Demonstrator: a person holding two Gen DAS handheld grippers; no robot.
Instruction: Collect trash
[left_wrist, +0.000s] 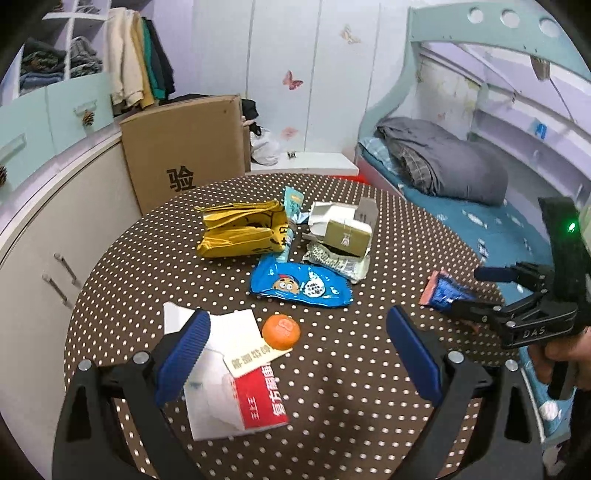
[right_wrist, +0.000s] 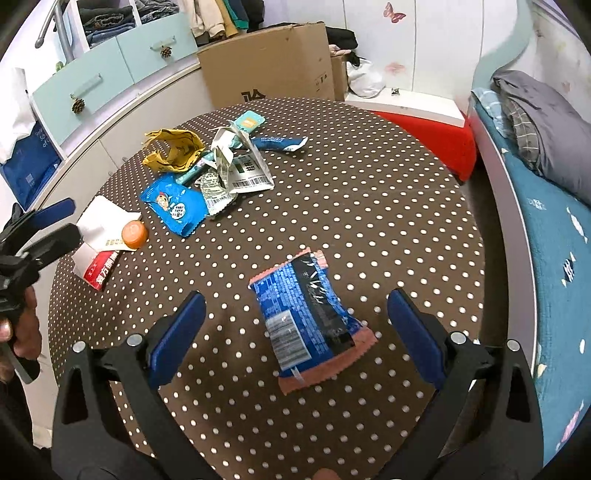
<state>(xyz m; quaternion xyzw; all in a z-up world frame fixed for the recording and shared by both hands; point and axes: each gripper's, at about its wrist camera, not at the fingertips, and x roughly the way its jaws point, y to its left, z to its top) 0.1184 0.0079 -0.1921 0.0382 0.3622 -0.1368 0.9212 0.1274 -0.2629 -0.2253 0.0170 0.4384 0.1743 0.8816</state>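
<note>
The blue snack packet (right_wrist: 308, 319) lies flat between the right gripper's (right_wrist: 295, 332) spread jaws; the left gripper (left_wrist: 295, 354), jaws also spread, hovers near the orange cap (left_wrist: 281, 331) on the white-red box (left_wrist: 229, 387).

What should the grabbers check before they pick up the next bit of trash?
1. Right gripper open: ok.
2. Blue snack wrapper between its fingers: ok, lying flat on the table.
3. Left gripper open: ok.
4. Red and white box under the left gripper: ok, beside its left finger.
5. Orange cap clear of the box: not ok, it touches it.
6. Trash bin in sight: cannot tell.
</note>
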